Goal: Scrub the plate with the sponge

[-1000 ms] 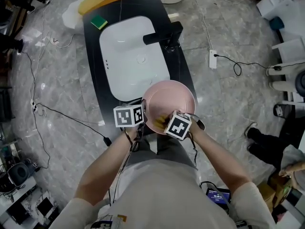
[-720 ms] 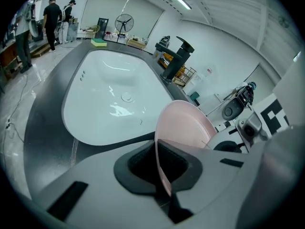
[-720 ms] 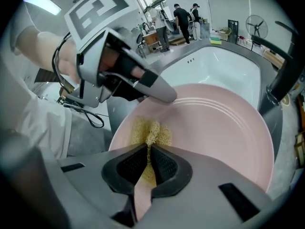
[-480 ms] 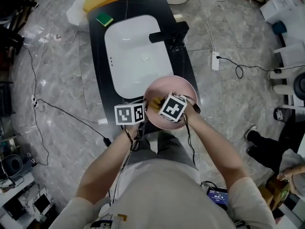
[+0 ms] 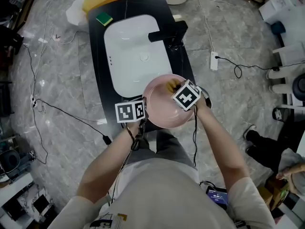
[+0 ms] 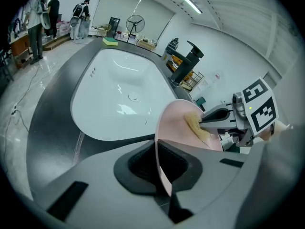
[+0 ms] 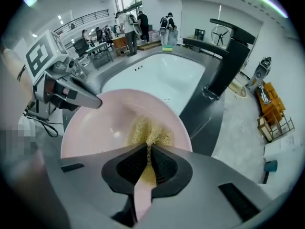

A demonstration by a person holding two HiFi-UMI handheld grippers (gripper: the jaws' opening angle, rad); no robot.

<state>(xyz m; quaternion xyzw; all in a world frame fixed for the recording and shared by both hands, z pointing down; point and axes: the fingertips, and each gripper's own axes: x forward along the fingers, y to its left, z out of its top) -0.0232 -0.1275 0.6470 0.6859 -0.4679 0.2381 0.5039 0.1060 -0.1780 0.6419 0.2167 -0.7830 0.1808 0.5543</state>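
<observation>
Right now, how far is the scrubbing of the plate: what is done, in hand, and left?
Done: the left gripper is clamped on the rim of the pink plate, near the sink; the right gripper grips the yellow sponge. In hand: the sponge presses on the plate's inner face. Left: the rest of the scrubbing; no dirt or foam shows, so how much remains I cannot tell.

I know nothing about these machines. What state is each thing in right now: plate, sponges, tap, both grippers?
Pink plate: tilted, held by its rim.
Yellow sponge: pinched, pressed against the plate's face.
Left gripper: shut on the plate's rim.
Right gripper: shut on the yellow sponge.
Tap: no water running.
Green sponge: lying loose on the counter's far corner.
</observation>
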